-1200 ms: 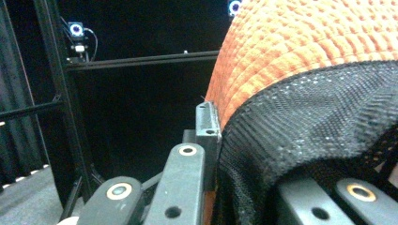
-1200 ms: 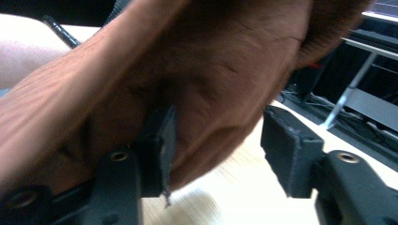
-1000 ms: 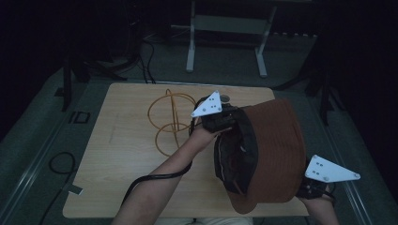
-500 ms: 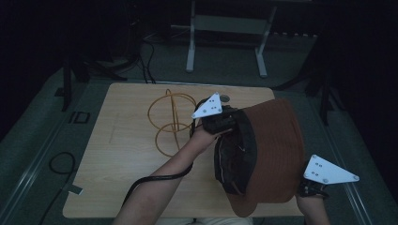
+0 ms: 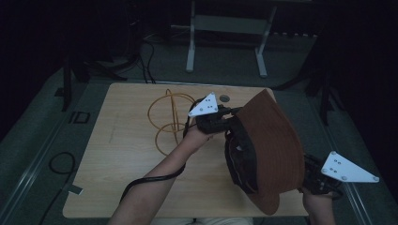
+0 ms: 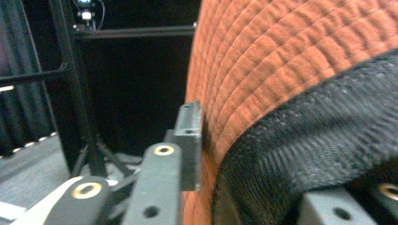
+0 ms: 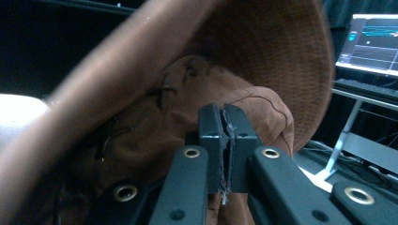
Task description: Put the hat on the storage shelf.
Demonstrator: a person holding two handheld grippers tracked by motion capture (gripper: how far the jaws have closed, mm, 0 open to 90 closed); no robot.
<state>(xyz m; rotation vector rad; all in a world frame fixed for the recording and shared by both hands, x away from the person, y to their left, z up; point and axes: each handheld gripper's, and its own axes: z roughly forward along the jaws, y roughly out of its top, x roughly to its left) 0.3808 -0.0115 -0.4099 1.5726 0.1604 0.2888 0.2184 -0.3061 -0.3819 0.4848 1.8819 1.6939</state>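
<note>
Above the table's right side: brown hat (image 5: 274,154) held up, tilted, long axis near-to-far.
right gripper (image 7: 224,140): just clamped its near brim.
left gripper (image 5: 213,119): far edge between its jaws, which have been easing apart.

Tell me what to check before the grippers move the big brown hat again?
1. Right gripper pinching the brown hat: ok, its jaws have just closed on a fold of the fabric.
2. Left gripper gripping the hat: cannot tell; its jaws have just been opening, with the hat's edge between them.
3. Hat lifted off the table: ok, it hangs tilted between both grippers.
4. Orange cable away from the hat: ok, it lies looped on the table beside the left hand.
5. Hat's black lining untangled: cannot tell.
</note>
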